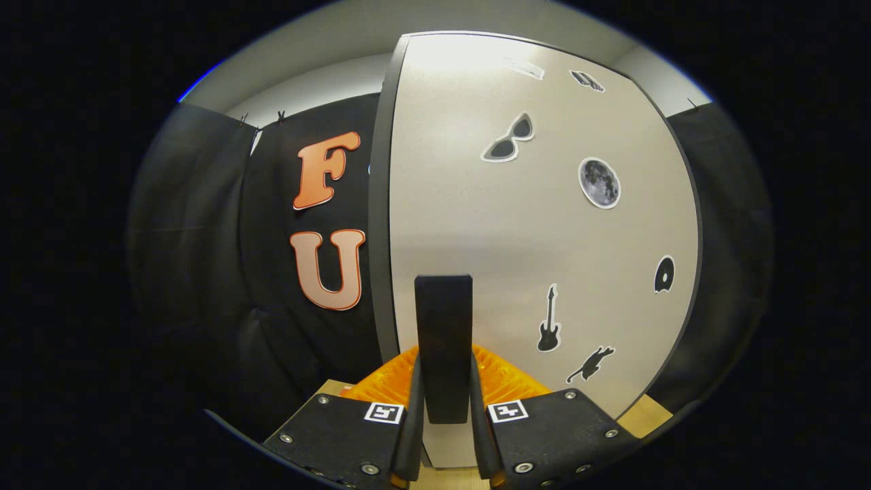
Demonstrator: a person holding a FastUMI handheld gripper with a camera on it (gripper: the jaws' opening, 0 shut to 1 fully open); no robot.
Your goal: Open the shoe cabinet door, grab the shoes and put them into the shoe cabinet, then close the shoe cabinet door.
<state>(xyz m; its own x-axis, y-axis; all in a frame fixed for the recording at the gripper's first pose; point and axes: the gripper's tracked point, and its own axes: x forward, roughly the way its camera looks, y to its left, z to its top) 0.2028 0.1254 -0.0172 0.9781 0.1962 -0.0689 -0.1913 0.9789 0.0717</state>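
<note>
Pale grey laminate makes up the shoe cabinet door (544,238), which stands close ahead, dotted with small dark stickers (sunglasses, a moon, a guitar). The gripper (444,408) has its fingers drawn narrow, both pressing on the door's upright dark handle (444,340) between them. Black cloth walls hang to the left and right, under a light ceiling (326,61) far above.

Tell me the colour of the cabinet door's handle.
Black. The handle stands upright on the pale grey cabinet door, clamped between the gripper jaws, in the gripper view.
</note>
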